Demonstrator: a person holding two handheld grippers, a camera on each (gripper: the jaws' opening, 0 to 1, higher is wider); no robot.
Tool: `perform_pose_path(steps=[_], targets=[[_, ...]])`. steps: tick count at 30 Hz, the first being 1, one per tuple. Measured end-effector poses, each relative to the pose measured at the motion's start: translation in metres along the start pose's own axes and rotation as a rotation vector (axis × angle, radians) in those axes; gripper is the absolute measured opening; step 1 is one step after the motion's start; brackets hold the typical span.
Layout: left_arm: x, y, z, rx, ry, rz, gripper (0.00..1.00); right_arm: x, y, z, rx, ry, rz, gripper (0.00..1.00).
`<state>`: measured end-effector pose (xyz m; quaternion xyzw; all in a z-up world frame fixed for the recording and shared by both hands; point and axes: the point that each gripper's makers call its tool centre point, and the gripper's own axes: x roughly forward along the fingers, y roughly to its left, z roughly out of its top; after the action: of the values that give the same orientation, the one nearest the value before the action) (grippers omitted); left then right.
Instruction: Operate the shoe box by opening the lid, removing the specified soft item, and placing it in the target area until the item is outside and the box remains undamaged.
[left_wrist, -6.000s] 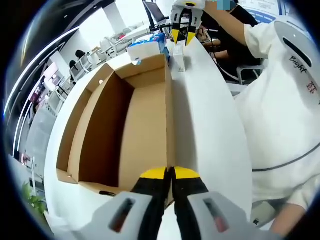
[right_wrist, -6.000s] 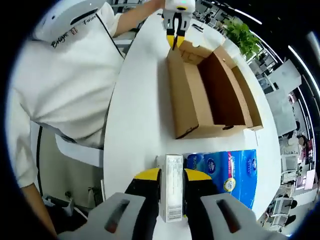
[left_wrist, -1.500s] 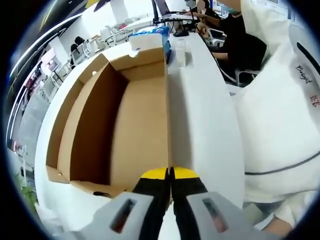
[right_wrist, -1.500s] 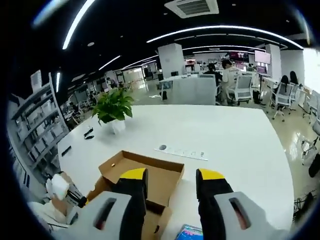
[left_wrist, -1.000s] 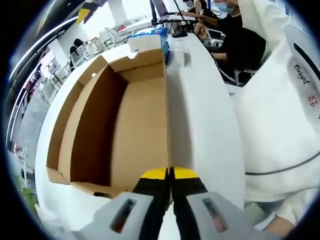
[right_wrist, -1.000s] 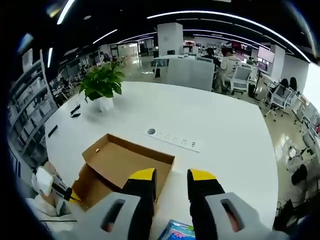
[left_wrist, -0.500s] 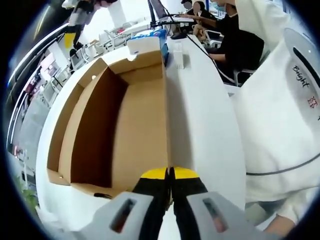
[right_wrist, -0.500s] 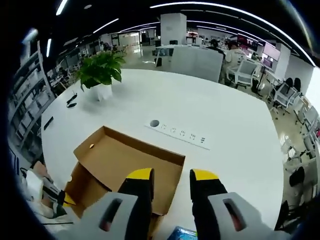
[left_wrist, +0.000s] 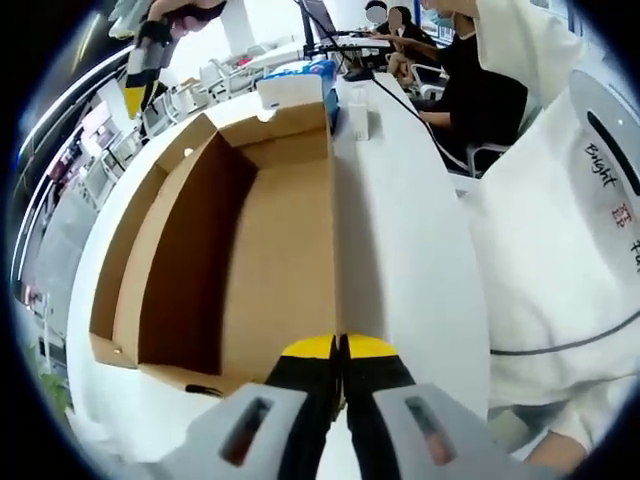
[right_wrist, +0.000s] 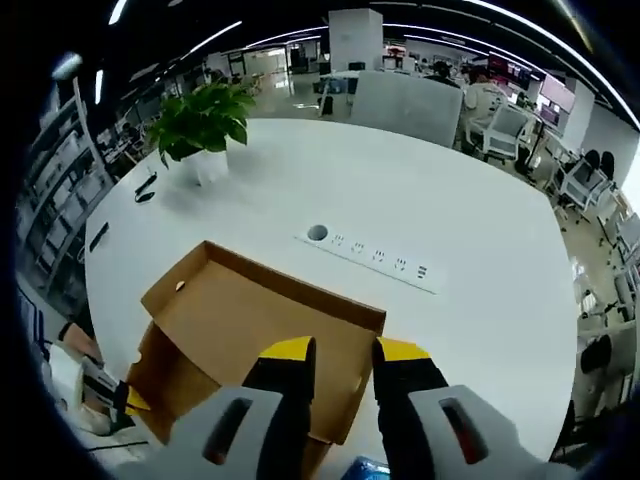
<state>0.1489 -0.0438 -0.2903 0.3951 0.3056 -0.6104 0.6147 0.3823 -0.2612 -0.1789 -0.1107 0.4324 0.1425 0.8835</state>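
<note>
A: Is the job done?

B: Nearly, I think. The brown cardboard shoe box (left_wrist: 240, 240) lies open on the white table (left_wrist: 410, 250) and looks empty. A small white carton (left_wrist: 357, 110) stands just past it, beside a blue tissue pack (left_wrist: 300, 85).

A: And the tongs?

B: The left gripper (left_wrist: 340, 352) pinches the box's near wall. The right gripper (right_wrist: 338, 352) hovers above, a narrow gap, holding nothing.

A: Anything in the way?

B: A green potted plant (right_wrist: 200, 130) and a white socket strip (right_wrist: 375, 260), well apart.
</note>
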Motion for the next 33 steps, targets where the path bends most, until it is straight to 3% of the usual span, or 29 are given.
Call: perform_pose_path(steps=[2,4,5,7,8,9,13,17,24,29,33], targets=[[0.000,0.001,0.000,0.006,0.005,0.002,0.01,0.006,0.004,-0.001,0.016,0.002,0.000,0.23],[0.000,0.001,0.000,0.001,0.015,0.006,0.01,0.015,0.017,-0.013,0.055,0.060,0.065,0.24],[0.000,0.000,0.000,-0.001,0.019,0.008,0.01,0.017,0.017,-0.018,0.033,0.088,0.065,0.25],[0.000,0.000,0.000,0.013,0.024,0.014,0.01,0.017,0.007,-0.023,-0.016,0.113,-0.001,0.21],[0.000,0.000,0.000,0.020,0.025,0.016,0.01,0.017,0.001,-0.022,-0.024,0.106,-0.035,0.20],[0.000,-0.001,0.000,0.019,0.028,0.017,0.01,0.018,-0.005,-0.020,0.026,0.086,-0.061,0.20],[0.000,-0.001,0.000,0.031,0.034,0.021,0.01,0.022,-0.004,-0.020,0.059,0.106,-0.018,0.23],[0.000,0.000,0.000,0.028,0.030,0.014,0.01,0.031,-0.021,-0.025,0.042,0.137,-0.084,0.22],[0.000,0.000,0.000,0.040,0.033,0.016,0.01,0.056,-0.029,-0.038,0.112,0.182,-0.043,0.22],[0.000,0.000,0.000,0.042,0.029,0.013,0.01,0.064,-0.038,-0.026,0.134,0.179,-0.046,0.26],[0.000,0.000,0.000,0.024,0.030,0.012,0.01,0.067,-0.031,-0.031,0.114,0.203,-0.051,0.22]])
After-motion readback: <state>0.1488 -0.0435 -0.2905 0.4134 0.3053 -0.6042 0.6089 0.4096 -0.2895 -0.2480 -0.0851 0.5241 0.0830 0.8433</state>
